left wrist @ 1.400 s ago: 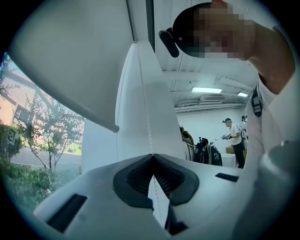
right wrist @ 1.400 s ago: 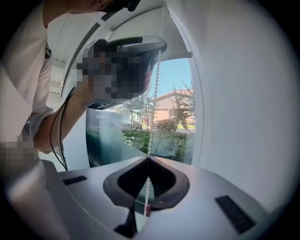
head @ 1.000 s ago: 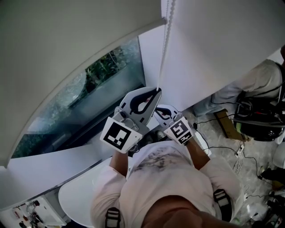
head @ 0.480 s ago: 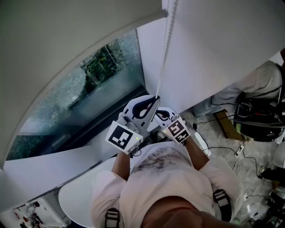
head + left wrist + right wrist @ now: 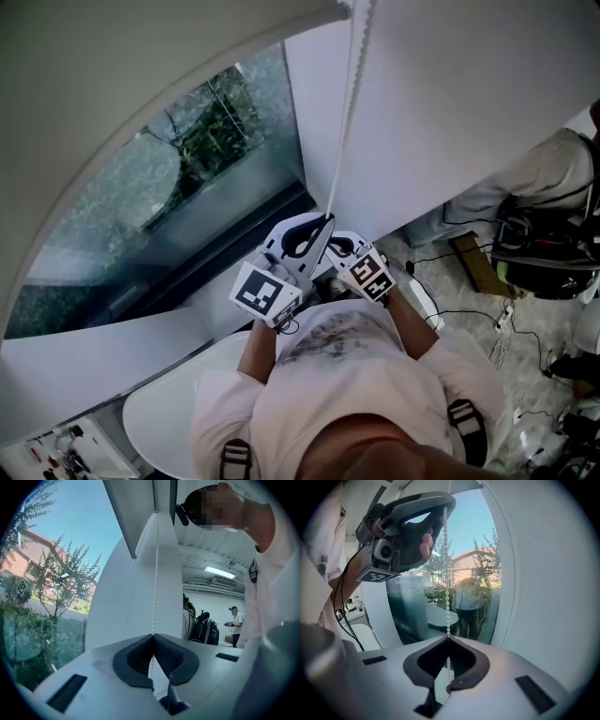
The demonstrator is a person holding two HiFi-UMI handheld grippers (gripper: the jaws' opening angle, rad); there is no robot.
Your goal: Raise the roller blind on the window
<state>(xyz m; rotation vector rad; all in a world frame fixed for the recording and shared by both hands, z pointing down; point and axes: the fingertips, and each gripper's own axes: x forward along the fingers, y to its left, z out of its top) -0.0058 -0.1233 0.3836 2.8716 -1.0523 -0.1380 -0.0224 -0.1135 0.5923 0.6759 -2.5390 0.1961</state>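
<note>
Roller blind (image 5: pixel 141 66) above window (image 5: pixel 187 173); chain (image 5: pixel 347 103) in left claw (image 5: pixel 153 636), right claw (image 5: pixel 448 639)

The bead chain (image 5: pixel 349 94) is white, the roller blind (image 5: pixel 112 75) seemingly off-white; left tool (image 5: pixel 153 635) and right tool (image 5: pixel 448 638) carry black-and-white square markers (image 5: pixel 265 292).

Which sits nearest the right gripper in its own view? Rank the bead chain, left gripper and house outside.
1. bead chain: between the jaws.
2. left gripper: above, upper left.
3. house: outside the glass, centre.
</note>
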